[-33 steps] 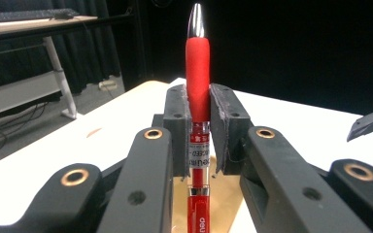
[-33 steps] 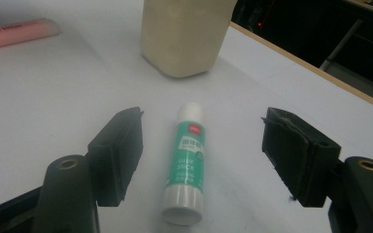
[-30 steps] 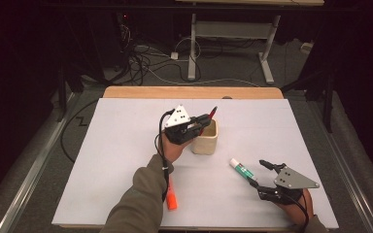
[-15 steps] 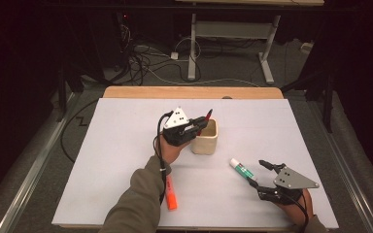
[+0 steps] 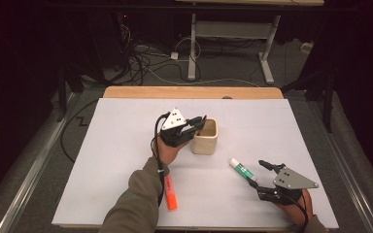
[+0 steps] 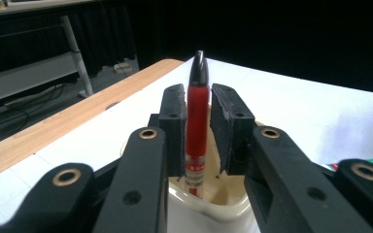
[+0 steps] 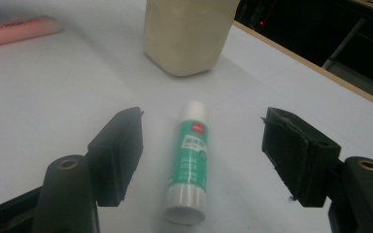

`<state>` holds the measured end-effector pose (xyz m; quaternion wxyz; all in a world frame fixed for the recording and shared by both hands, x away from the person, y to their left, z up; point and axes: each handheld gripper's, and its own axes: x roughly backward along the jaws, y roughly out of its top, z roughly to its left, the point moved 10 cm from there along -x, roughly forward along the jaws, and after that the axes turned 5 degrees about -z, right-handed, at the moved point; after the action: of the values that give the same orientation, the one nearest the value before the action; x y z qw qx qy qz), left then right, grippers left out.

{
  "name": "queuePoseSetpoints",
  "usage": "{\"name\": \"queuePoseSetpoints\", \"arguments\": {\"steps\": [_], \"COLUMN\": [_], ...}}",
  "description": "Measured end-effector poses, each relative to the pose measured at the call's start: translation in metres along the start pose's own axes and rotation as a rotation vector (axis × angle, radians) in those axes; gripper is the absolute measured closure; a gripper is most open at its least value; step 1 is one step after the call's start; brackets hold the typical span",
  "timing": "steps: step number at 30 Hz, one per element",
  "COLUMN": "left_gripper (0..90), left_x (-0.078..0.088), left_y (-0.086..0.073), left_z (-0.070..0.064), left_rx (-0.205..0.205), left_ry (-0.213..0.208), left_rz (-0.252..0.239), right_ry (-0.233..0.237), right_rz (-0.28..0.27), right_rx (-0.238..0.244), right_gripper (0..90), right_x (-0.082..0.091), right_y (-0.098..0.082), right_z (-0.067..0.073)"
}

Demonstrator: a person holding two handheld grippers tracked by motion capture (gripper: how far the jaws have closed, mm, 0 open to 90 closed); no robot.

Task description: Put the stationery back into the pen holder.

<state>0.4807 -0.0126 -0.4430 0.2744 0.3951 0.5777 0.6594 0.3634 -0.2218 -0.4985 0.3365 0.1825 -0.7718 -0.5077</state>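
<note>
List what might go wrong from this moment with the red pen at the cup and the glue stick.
1. The red pen stands tip-down in the cream cup between the left gripper fingers, which have just been opening; freed, it may lean or tip the light cup.
2. The right gripper is open around the lying glue stick; closing off-centre could roll it away.

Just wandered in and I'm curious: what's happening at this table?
A person is tidying stationery into a cream cup. The left tool has a red pen standing in the cup, its jaws just easing apart around it. The right tool waits open around a glue stick lying on the table. An orange highlighter lies nearby.
</note>
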Motion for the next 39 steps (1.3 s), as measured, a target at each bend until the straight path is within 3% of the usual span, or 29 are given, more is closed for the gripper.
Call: {"name": "queuePoseSetpoints", "arguments": {"steps": [7, 19, 26, 39], "left_gripper": [74.3, 71.4, 69.3, 57.7], "left_x": [0.004, 0.019, 0.035, 0.066], "left_y": [0.002, -0.001, -0.005, -0.023], "left_z": [0.0, -0.001, 0.002, 0.002], "left_rx": [-0.021, -0.11, -0.159, -0.229], "left_ry": [0.012, 0.03, 0.081, 0.125], "left_rz": [0.003, 0.065, 0.099, 0.163], "right_ry": [0.001, 0.001, 0.001, 0.0], "right_rz": [0.001, 0.0, 0.002, 0.005], "right_rx": [0.001, 0.0, 0.001, 0.002], "right_gripper": [31.3, 31.3, 31.4, 31.3], "right_x": [0.0, 0.0, -0.001, -0.001], "right_y": [0.0, 0.0, 0.0, 0.0], "right_z": [0.0, 0.0, 0.001, 0.002]}}
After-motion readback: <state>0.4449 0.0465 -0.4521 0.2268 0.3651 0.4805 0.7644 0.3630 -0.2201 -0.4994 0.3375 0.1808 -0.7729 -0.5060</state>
